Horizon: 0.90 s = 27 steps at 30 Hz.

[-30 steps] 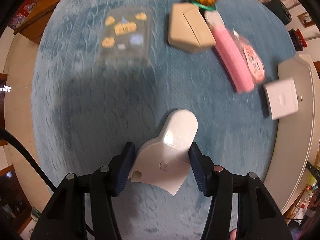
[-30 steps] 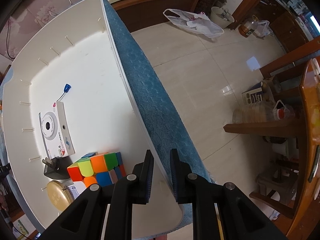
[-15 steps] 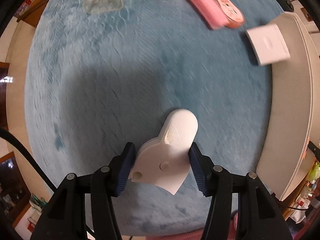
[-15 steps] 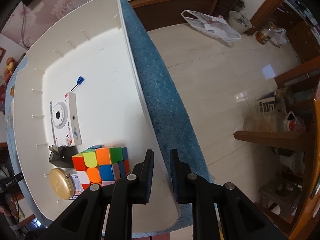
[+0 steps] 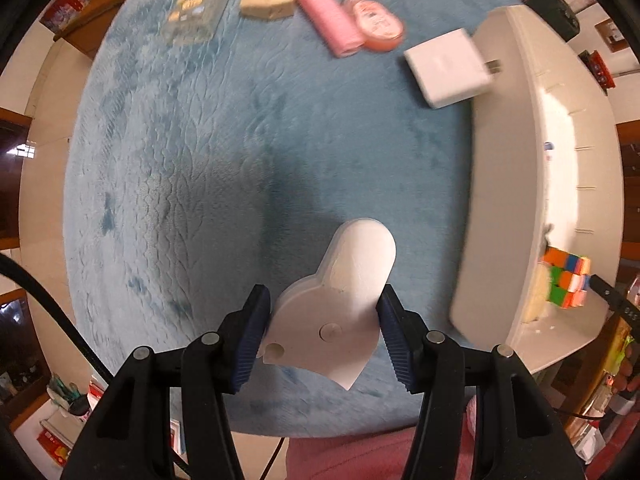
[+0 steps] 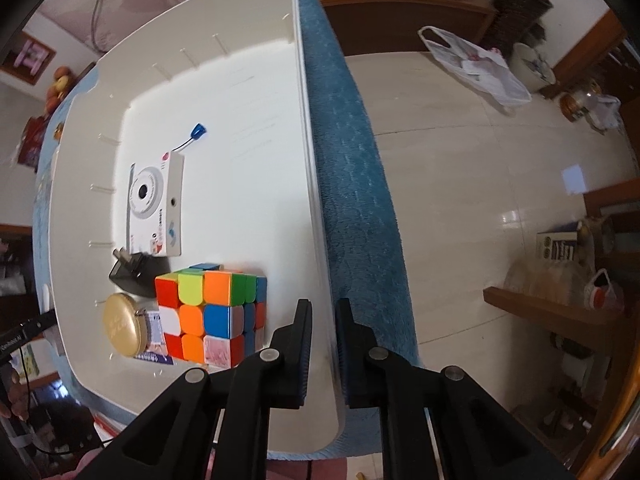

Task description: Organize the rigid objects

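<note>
1. Left wrist view: my left gripper point(image 5: 323, 322) clamps the white plastic piece point(image 5: 335, 306) above the blue cloth point(image 5: 180, 168); its long axis runs away from me, rounded end forward, left of the white bin point(image 5: 500, 208).
2. Right wrist view: my right gripper point(image 6: 323, 326) pinches the white bin's near wall, jaws closing on it; the cube point(image 6: 210, 316) sits inside.

Warm indoor light fills both fisheye views, whose edges bend and darken into black corners. The white bin point(image 5: 500, 184) and far objects smear with motion blur. A soft shadow darkens the blue cloth point(image 5: 168, 184); the floor tiles point(image 6: 500, 184) show glare.
</note>
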Each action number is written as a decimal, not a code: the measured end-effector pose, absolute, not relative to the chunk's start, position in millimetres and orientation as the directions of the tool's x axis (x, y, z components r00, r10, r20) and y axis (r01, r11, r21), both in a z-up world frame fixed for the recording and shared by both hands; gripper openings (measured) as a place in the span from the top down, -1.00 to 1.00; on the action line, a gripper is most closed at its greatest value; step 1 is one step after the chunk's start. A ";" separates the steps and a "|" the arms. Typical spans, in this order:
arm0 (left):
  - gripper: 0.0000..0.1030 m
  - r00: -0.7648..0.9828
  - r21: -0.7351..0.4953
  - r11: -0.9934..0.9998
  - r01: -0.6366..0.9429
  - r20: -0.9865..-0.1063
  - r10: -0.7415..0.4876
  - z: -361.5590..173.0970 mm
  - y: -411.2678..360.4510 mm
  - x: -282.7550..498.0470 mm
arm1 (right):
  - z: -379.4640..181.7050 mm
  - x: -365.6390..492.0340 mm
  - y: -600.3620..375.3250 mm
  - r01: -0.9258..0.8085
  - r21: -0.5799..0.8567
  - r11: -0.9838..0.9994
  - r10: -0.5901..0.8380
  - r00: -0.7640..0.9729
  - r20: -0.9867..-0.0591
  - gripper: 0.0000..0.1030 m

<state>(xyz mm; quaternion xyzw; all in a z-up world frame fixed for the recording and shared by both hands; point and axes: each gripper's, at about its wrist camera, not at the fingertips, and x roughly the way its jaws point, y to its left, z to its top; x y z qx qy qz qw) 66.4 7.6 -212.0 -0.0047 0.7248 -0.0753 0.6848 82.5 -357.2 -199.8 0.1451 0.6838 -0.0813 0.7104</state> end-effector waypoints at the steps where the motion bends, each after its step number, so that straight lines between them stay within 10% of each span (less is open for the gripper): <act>1: -0.13 -0.050 -0.116 0.988 0.097 -0.993 -0.111 -206.1 5.4 64.1 | -200.0 82.8 -356.7 0.303 0.098 0.948 0.087 0.051 -0.995 0.78; 27: -0.13 0.213 -0.196 0.951 0.241 -0.945 -0.248 -102.1 -112.4 111.3 | -210.3 80.6 -366.2 0.176 0.193 0.965 0.194 0.015 -0.981 0.78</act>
